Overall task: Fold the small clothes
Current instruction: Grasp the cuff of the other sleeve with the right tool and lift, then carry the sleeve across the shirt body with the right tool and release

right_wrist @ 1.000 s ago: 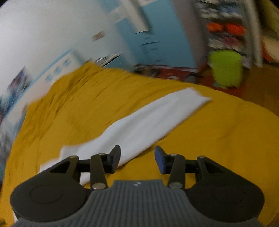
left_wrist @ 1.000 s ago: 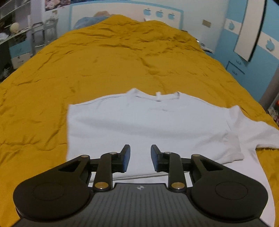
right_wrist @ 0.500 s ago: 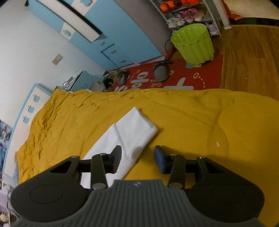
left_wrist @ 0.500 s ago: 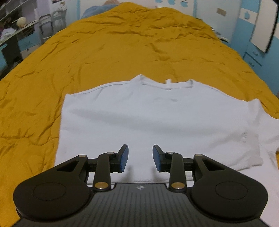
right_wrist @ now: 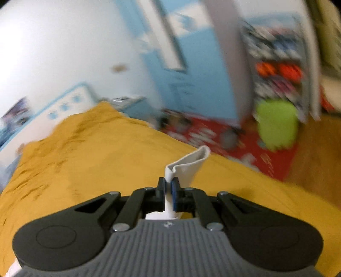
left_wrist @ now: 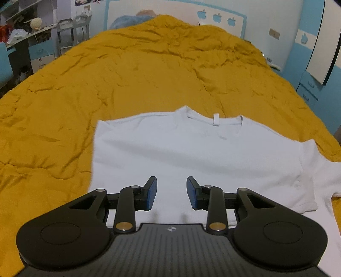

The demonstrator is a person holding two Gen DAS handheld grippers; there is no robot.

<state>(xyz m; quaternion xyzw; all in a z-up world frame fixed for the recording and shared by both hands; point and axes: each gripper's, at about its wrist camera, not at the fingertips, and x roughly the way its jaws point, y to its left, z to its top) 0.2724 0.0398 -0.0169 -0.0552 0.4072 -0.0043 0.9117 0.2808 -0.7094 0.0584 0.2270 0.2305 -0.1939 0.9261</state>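
A white T-shirt (left_wrist: 191, 153) lies flat on the mustard-yellow bedspread (left_wrist: 127, 70), collar away from me, its left side folded in to a straight edge. Over its lower middle hovers my left gripper (left_wrist: 171, 191), jaws open, nothing between them. The shirt's right sleeve (left_wrist: 324, 176) spreads toward the right edge of the left wrist view. In the blurred right wrist view my right gripper (right_wrist: 168, 188) is shut on a fold of that white sleeve (right_wrist: 187, 165), which sticks up past the fingertips, lifted off the bedspread (right_wrist: 85, 153).
The bed's right edge drops to a red rug (right_wrist: 245, 144) and wooden floor, where a lime-green bin (right_wrist: 277, 125) stands. Blue cabinets (left_wrist: 309, 93) flank the bed's right side. A desk and shelves (left_wrist: 27, 49) stand at the far left. A headboard (left_wrist: 213, 17) is behind.
My right gripper closed on the white sleeve and lifted it, the view swinging and blurring. My left gripper stayed open over the shirt, shifting slightly.
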